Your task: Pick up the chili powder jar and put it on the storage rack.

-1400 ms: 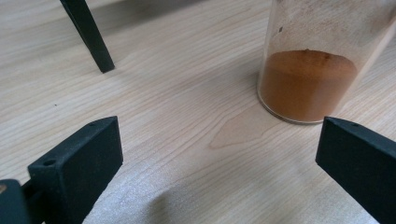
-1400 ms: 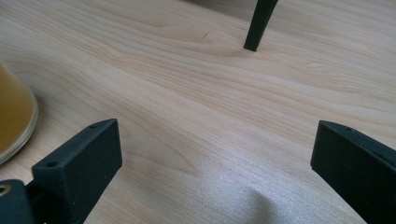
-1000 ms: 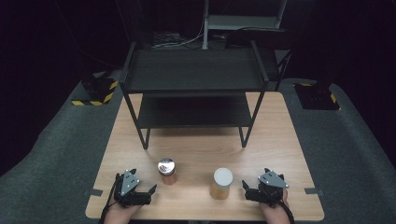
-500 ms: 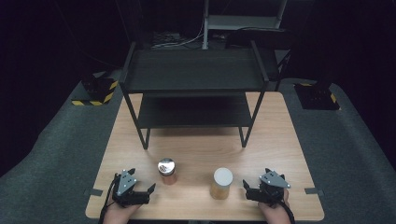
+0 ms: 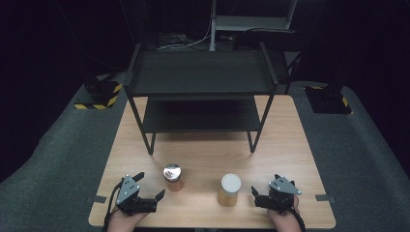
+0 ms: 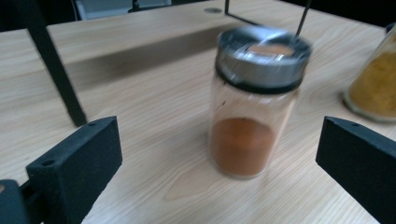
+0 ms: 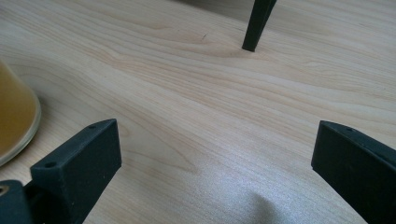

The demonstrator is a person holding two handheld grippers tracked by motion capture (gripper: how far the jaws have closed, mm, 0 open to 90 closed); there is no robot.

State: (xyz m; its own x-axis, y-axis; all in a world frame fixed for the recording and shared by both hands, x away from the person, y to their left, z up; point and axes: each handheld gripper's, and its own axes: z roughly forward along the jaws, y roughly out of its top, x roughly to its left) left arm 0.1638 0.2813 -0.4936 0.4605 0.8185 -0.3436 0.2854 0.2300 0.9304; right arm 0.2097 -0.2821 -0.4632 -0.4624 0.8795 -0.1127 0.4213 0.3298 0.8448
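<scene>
The left gripper [image 5: 150,187] rests at the near left of the wooden table [image 5: 290,145], jaws spread wide and holding nothing. Just beyond it stands a glass jar with a metal lid [image 5: 172,177], upright on the tabletop. In the left gripper view this jar [image 6: 254,100] stands ahead of the gap between the two jaws, nearer the right one, touching neither; it is roughly one third full of reddish-brown powder. The jar is slightly blurred there. No label, brand or writing can be read on it.

To its right, apart from it, stands a second jar with a white lid [image 5: 229,189], holding yellow-orange powder. It too carries no legible marking. In the right gripper view its base [image 7: 14,116] sits at the left edge, outside the jaws.

The right gripper [image 5: 263,195] rests at the near right of the table, jaws wide apart and empty, with bare wood between them.

A black two-tier shelf rack [image 5: 200,77] stands at the far half of the table. Both of its shelves are bare.
</scene>
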